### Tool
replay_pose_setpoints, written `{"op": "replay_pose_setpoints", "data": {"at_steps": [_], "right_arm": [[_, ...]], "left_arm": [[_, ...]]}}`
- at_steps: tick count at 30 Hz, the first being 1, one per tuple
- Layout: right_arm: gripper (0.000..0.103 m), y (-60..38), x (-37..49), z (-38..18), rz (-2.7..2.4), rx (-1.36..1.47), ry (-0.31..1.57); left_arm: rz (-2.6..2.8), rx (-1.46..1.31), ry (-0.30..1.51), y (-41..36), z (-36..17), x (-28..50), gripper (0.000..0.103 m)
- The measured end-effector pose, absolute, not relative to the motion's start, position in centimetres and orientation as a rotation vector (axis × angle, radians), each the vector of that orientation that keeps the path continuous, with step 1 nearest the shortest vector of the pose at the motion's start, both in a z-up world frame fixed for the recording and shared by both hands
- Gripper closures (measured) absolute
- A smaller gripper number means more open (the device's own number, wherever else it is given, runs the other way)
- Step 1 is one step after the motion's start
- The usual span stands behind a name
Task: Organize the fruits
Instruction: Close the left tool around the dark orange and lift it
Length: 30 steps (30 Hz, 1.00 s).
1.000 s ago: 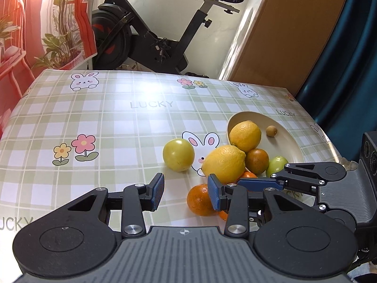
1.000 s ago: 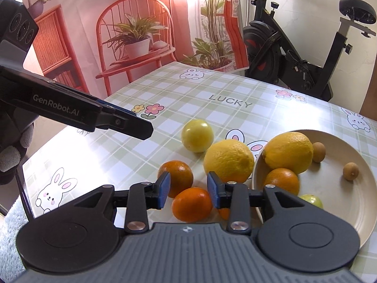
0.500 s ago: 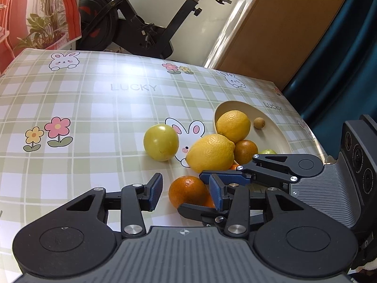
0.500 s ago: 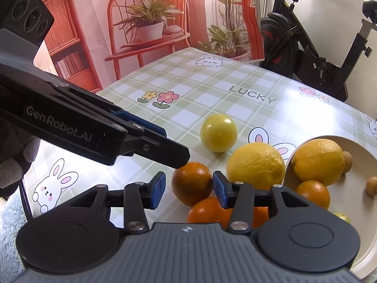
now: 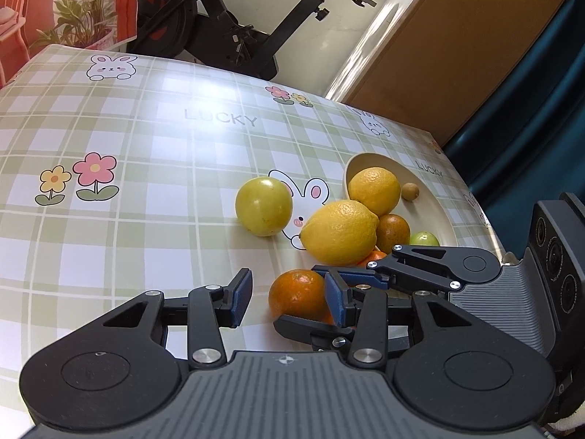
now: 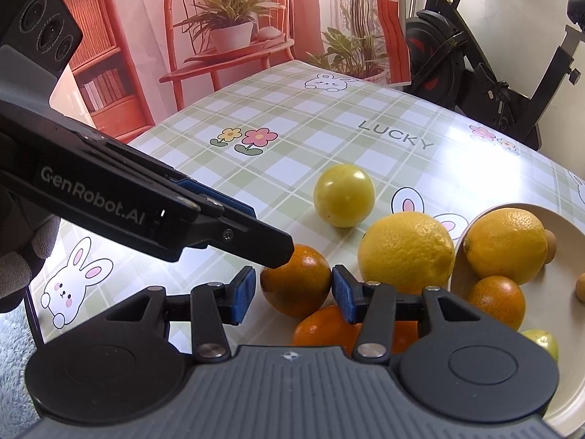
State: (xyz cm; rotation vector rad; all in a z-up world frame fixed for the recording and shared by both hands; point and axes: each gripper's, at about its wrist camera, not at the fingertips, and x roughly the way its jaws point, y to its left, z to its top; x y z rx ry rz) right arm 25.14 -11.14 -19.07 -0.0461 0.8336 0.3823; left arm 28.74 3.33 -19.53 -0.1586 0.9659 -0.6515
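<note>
Green-and-white checked tablecloth (image 5: pixel 153 197) carries pink bunnies and flowers; oranges (image 6: pixel 296 285), yellow lemons (image 6: pixel 406 250), cream plate (image 6: pixel 570 314), blue-padded black grippers.

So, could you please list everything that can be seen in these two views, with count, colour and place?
Lemons: 2, yellow; one in the plate, one on the cloth beside its rim.
Round yellow fruit: 1, alone on the cloth.
Oranges: 3 clear; one on the cloth between both grippers, one below it, one in the plate.
Green fruit: 1, in the plate.
Small brown fruits: 2, in the plate.
Plate: 1, cream, at the table's right.
Tablecloth: 1, green check.
Exercise bike: 1, black, behind.
Left gripper: open.
Right gripper: open.
</note>
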Motion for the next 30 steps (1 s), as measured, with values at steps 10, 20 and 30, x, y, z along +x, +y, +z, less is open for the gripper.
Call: {"op": "replay_pose_setpoints", "data": {"at_steps": [10, 20, 30], "right_arm": [[0.057, -10.4, 24.6, -19.4, 0.418, -0.03, 0.839], [0.056, -10.1, 24.0, -19.4, 0.418, -0.054, 0.844], [0.057, -10.4, 23.1, -19.4, 0.409, -0.054, 0.836]], "left_arm": [[-0.679, -0.15, 0.992, 3.2, -20.6, 27.9, 0.056], [-0.688, -0.118, 0.984, 3.0, -20.9, 27.2, 0.05], [-0.704, -0.132, 0.988, 2.4, -21.4, 26.6, 0.059]]}}
